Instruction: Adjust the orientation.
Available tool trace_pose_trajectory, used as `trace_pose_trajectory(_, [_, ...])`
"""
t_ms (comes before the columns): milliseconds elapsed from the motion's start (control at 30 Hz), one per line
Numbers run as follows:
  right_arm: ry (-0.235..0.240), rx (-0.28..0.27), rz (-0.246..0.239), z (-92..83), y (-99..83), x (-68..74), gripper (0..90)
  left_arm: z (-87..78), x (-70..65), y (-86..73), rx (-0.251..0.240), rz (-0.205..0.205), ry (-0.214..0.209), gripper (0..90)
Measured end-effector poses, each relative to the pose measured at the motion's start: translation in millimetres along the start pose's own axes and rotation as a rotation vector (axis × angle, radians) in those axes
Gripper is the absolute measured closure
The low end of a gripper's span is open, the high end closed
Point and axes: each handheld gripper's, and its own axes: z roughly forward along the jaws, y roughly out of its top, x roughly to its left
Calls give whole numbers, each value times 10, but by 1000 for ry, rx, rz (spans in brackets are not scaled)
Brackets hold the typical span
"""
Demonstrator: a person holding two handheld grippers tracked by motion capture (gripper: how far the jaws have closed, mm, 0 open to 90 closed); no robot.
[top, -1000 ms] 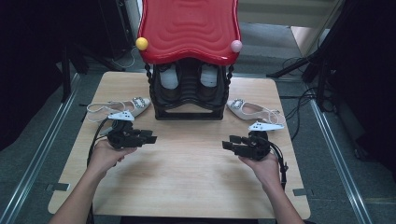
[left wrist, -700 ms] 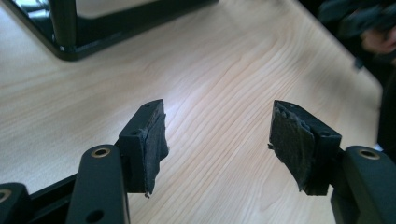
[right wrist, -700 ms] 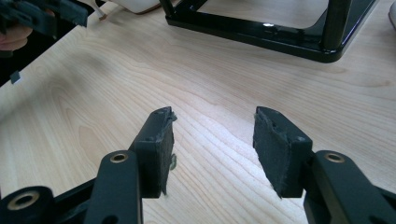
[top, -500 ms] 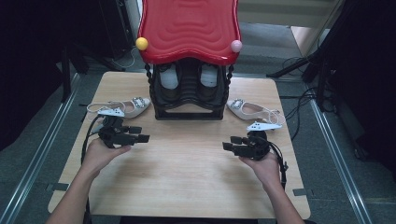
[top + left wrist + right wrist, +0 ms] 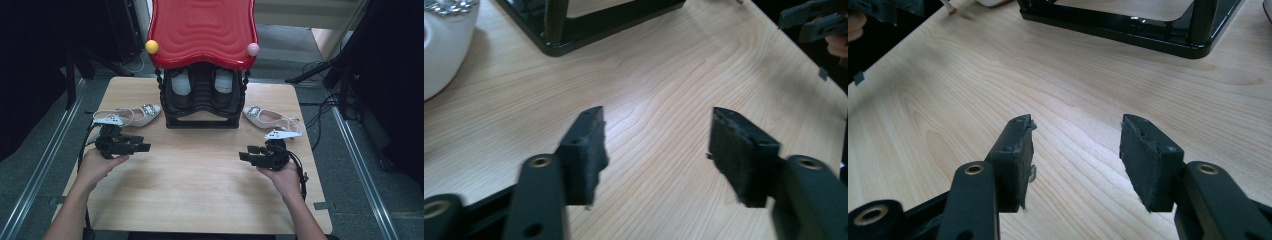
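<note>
A white slingback shoe (image 5: 137, 116) with a jewelled buckle lies on the table left of the black rack (image 5: 200, 105); its toe shows in the left gripper view (image 5: 444, 45). Its twin (image 5: 265, 119) lies right of the rack. My left gripper (image 5: 144, 144) (image 5: 656, 117) hovers just in front of the left shoe, open over bare wood; its jaws have just been closing with nothing between them. My right gripper (image 5: 246, 153) (image 5: 1075, 122) sits in front of the right shoe, open and empty, its jaws having just been opening slightly. Both grippers point inward.
The rack carries a red wavy top (image 5: 202, 30) with a yellow ball (image 5: 151, 46) and a pink ball (image 5: 253, 49). Two white shoes (image 5: 181, 82) stand inside it. The wooden table (image 5: 200, 190) is bare between the hands. Cables and dark equipment surround the table.
My left hand has slid its gripper to the left, away from the table's middle. The right hand and both shoes have stayed put.
</note>
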Motion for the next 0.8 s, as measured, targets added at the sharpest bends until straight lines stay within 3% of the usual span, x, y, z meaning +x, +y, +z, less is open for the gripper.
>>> trace_pose_trajectory(233, [6,18,5,8,-4,-19,474,-120,145,-37,4,-67,15,682])
trace_pose_trajectory(367, [8,14,4,3,6,-24,474,-204,226,-60,-3,-58,38,799])
trace_pose_trajectory(467, [5,10,13,-3,11,-32,474,-233,297,-80,11,-87,63,819])
trace_pose_trajectory(600, [-7,15,18,-8,12,-34,475,-281,378,-109,-3,-77,86,898])
trace_pose_trajectory(800, [-12,18,25,-22,10,-45,476,-374,517,-166,-22,-80,100,900])
